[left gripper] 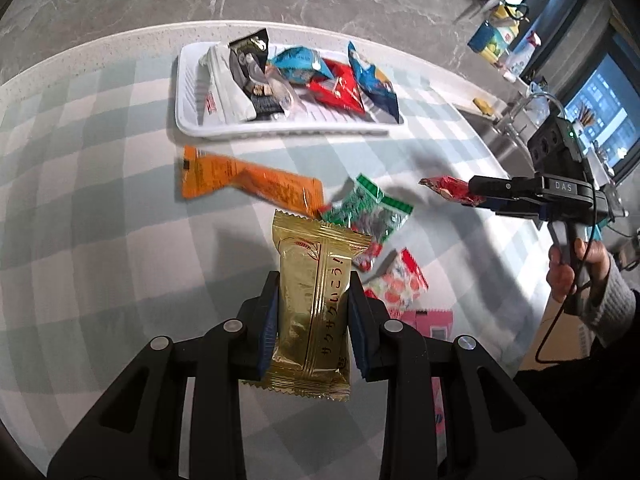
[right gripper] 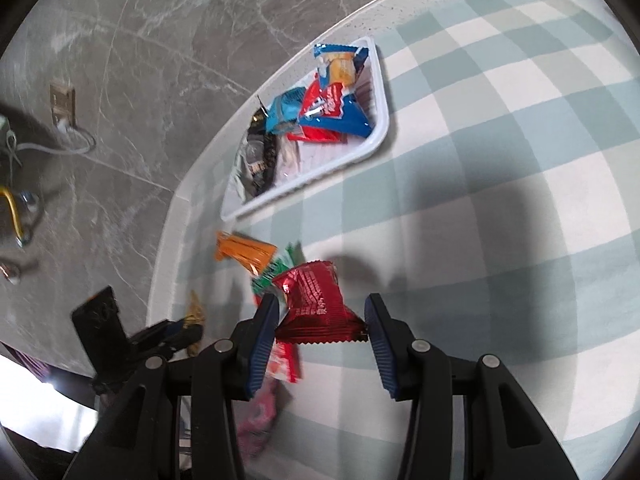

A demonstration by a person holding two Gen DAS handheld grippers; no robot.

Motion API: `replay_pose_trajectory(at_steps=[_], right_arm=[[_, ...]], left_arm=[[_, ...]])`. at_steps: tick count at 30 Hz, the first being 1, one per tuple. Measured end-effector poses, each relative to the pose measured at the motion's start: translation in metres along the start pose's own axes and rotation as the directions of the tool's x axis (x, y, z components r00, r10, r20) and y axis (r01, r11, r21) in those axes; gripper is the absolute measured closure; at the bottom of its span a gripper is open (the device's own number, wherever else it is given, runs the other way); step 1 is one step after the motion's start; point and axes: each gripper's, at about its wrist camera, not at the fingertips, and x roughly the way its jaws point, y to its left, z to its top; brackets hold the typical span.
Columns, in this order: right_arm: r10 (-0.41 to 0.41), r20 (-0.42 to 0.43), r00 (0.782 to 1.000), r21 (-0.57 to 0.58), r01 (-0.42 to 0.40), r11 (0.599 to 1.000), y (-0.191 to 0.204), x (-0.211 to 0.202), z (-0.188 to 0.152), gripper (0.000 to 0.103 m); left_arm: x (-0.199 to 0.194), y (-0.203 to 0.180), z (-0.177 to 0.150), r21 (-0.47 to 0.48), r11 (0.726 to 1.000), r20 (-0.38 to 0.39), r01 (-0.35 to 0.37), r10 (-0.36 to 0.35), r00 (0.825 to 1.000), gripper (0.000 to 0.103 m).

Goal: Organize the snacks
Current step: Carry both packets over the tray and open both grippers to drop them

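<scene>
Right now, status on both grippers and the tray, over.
Left gripper shut on gold packet. Right gripper shut on red packet. White tray ahead, part filled. Orange packet lies loose before it.

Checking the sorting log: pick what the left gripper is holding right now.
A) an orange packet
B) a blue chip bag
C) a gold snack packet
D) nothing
C: in the left wrist view the left gripper has its blue pads pressed on both sides of the gold snack packet, lifted clear of the checked tablecloth, while the orange packet lies loose on the cloth.
</scene>
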Motion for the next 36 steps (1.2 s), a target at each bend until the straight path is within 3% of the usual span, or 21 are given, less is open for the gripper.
replay_pose_trajectory(at_steps=[8,18,30,36], right_arm=[[0.142,0.012,0.99,0.086,-0.143,0.986,0.011,0.011,0.028,0.055],[0.202,0.034,0.979,0.11,-0.205,0.973,0.031,0.045,0.077,0.055],[0.188,0.036,0.982,0.128,-0.191,0.973,0.033,0.094,0.12,0.055],[0.102,0.023,0.995,0.09,-0.104,0.991,0.036,0.119,0.129,0.054]], left_arm=[[-0.003,0.016,0.041,-0.042,0.999,0.043,0.033,-0.031,0.999,0.075],[0.01,0.039,0.104,-0.05,0.998,0.072,0.03,-0.026,0.997,0.075],[0.045,0.079,0.162,-0.107,0.994,0.08,-0.016,0.025,0.996,0.074],[0.071,0.097,0.169,-0.152,0.983,0.05,-0.098,0.107,0.993,0.074]])
